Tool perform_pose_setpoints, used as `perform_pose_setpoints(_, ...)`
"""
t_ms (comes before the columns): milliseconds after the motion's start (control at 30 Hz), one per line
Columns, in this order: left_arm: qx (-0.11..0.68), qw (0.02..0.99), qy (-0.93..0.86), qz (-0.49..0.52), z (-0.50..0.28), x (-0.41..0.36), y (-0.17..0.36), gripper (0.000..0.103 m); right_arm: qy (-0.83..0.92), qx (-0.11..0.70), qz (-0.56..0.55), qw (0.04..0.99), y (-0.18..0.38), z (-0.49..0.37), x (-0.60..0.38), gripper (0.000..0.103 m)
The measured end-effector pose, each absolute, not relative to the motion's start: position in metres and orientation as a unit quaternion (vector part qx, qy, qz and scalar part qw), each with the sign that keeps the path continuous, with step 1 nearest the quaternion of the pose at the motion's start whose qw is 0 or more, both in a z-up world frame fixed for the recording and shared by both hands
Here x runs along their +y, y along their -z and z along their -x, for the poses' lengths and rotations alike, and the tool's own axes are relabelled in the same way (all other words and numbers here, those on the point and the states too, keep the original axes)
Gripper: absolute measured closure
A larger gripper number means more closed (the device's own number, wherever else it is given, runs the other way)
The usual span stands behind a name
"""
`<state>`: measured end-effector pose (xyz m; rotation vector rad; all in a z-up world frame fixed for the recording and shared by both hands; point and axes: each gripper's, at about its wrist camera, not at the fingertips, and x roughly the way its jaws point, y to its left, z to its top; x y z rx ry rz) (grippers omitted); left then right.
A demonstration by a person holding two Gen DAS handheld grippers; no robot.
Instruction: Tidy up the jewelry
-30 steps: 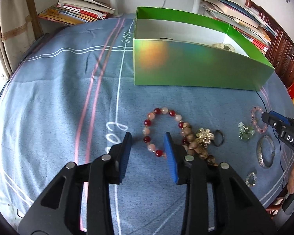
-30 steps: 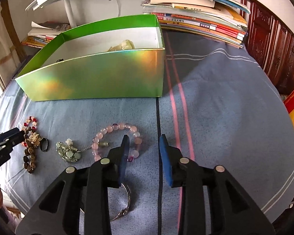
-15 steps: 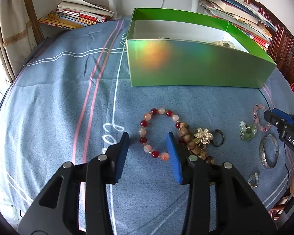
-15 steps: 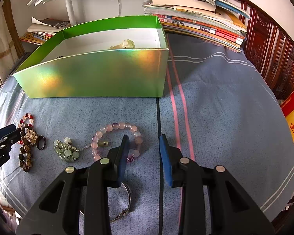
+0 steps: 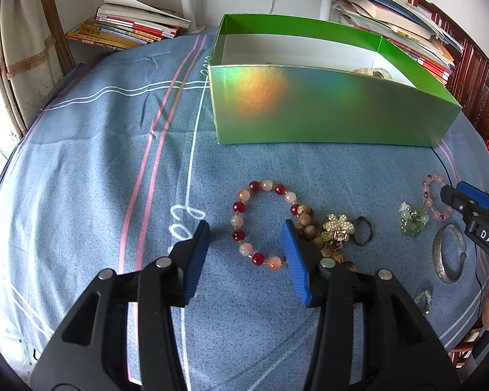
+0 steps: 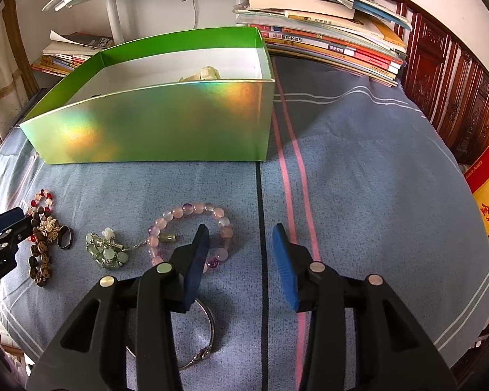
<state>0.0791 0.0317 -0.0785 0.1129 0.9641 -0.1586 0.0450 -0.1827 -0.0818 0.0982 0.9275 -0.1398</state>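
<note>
Blue striped cloth (image 5: pixel 81 195) covers the surface; green box (image 5: pixel 309 110), open top, upper centre-right in left wrist view, w/ a pale item (image 6: pixel 205 74) inside by its far wall. Left gripper (image 5: pixel 246 247), lower centre: jaws part-open, just been widening, nothing gripped; red & pink bead bracelet (image 5: pixel 264 224) lies flat on the cloth between the blue pads, apart from both. Touching the bracelet's right side: brown bead strand (image 5: pixel 306 224), then gold flower brooch (image 5: pixel 337 229), dark ring (image 5: pixel 363 234). Further right: green bead cluster (image 5: pixel 414 223), silver bangle (image 5: pixel 448 257), small ring (image 5: pixel 423 300) lower right. Right gripper (image 6: pixel 241 247), lower centre of right wrist view: jaws part-open, just been widening, empty; pink bead bracelet (image 6: pixel 192 231) sits beside and partly behind its left finger (image 6: pixel 197 257). Book stacks (image 6: pixel 326 39) along upper edge.
</note>
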Motion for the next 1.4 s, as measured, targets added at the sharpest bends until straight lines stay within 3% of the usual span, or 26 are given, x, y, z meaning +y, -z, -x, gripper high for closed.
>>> perform_pose_setpoints(233,0.458,0.885,0.07,-0.052,-0.077,0.032,0.079,0.054,0.069,0.447,-0.046,0.891,0.083,-0.045,-0.185,0.056)
perform_pose_setpoints(1100,0.452,0.888,0.071,-0.052,-0.076,0.034,0.081,0.048,0.07,0.444,-0.038,0.893,0.083,-0.046,-0.184,0.056)
perform_pose_setpoints(1300,0.449,0.888,0.077,-0.056,-0.074,0.031,0.08,0.055,0.062,0.442,-0.029,0.894,0.082,-0.045,-0.177,0.067)
perform_pose_setpoints(1400,0.448,0.888,0.084,-0.058,-0.073,0.028,0.08,0.064,0.051,0.441,-0.026,0.895,0.082,-0.046,-0.172,0.081)
